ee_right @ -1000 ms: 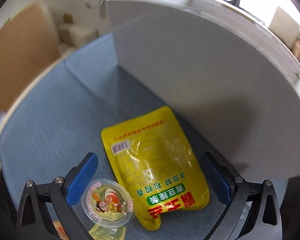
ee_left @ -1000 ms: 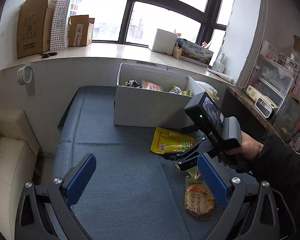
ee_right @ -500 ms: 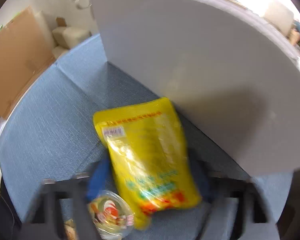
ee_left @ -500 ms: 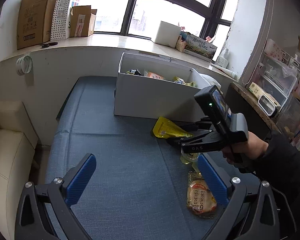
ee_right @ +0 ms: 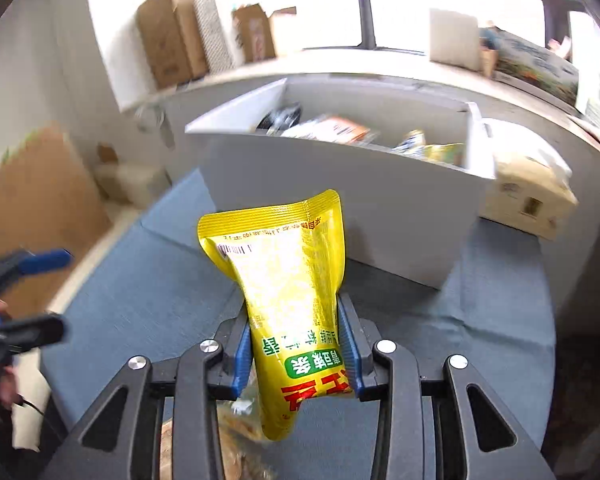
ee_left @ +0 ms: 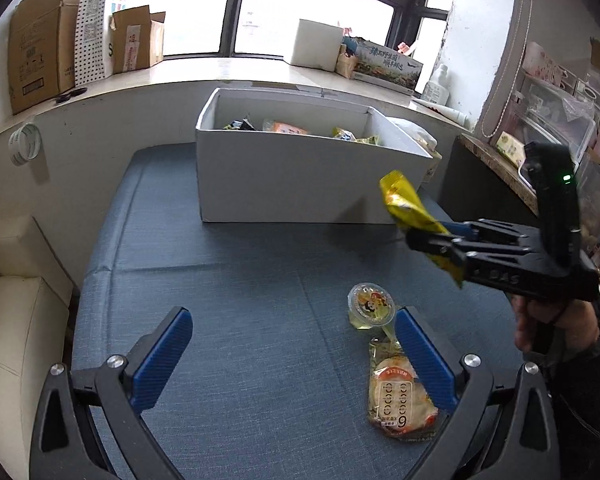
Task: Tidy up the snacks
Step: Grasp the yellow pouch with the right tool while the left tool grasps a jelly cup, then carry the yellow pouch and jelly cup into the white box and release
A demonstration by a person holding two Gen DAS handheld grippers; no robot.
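left wrist view: right gripper (ee_left: 428,236), held in a person's hand (ee_left: 556,320) at the right edge, is clenched on a yellow snack pouch (ee_left: 408,204); pouch is off the cloth, its top end tilted up toward the front right corner of the white box (ee_left: 300,176), not touching it as far as can be told. right wrist view: same pouch (ee_right: 288,280) sits upright btwn the two blue pads (ee_right: 242,356), which press its lower third from both sides; barcode end up, red and green print below the pads. jaws have just been closing, w/ the pouch btwn them.

left gripper (ee_left: 292,356) is released, jaws wide apart, nothing btwn them; hovers over the blue cloth (ee_left: 220,300). its right finger (ee_left: 424,356) overlaps, in the picture, the edge of a clear-wrapped round cake (ee_left: 400,396) lying flat on the cloth; contact cannot be told. a small jelly cup (ee_left: 370,308) stands just behind the cake, near that finger.

white box stands on the far part of the cloth, open at top, w/ several snack packs (ee_left: 288,128) inside. behind it, a window sill (ee_left: 180,80) w/ cardboard boxes (ee_left: 40,56) at left.
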